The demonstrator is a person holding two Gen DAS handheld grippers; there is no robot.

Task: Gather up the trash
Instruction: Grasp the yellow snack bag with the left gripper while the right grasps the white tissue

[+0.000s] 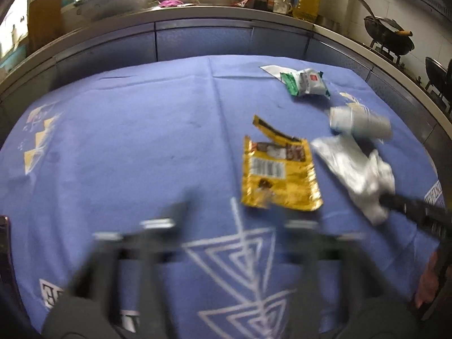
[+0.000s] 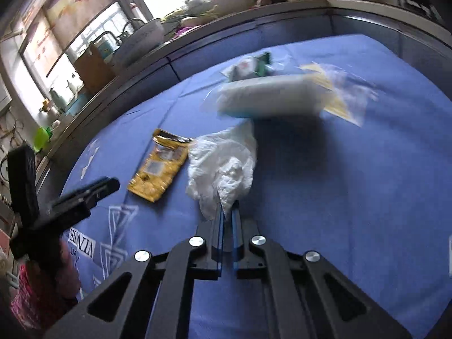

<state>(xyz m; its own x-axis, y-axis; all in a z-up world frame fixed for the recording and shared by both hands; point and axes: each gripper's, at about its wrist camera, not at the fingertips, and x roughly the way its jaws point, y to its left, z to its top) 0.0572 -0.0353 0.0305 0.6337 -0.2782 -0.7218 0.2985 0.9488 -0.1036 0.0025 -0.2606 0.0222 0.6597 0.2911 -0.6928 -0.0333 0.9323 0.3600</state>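
A blue tablecloth [image 1: 141,141] holds the trash. My right gripper [image 2: 228,212] is shut on a crumpled white tissue [image 2: 226,163], which also shows in the left wrist view [image 1: 358,175]. A yellow snack wrapper [image 1: 278,178] lies flat left of the tissue; it also shows in the right wrist view [image 2: 159,169]. A white paper cup [image 1: 360,124] lies on its side beyond the tissue, blurred in the right wrist view [image 2: 268,99]. A green-and-white wrapper [image 1: 306,82] lies farther back. My left gripper [image 1: 234,212] is open and blurred, just short of the yellow wrapper.
A kitchen counter [image 1: 197,17] runs behind the table with bottles, an oil jug [image 1: 306,0] and a sink. A wok [image 1: 388,35] sits on a stove at the right. A clear plastic bag [image 2: 339,90] lies behind the cup.
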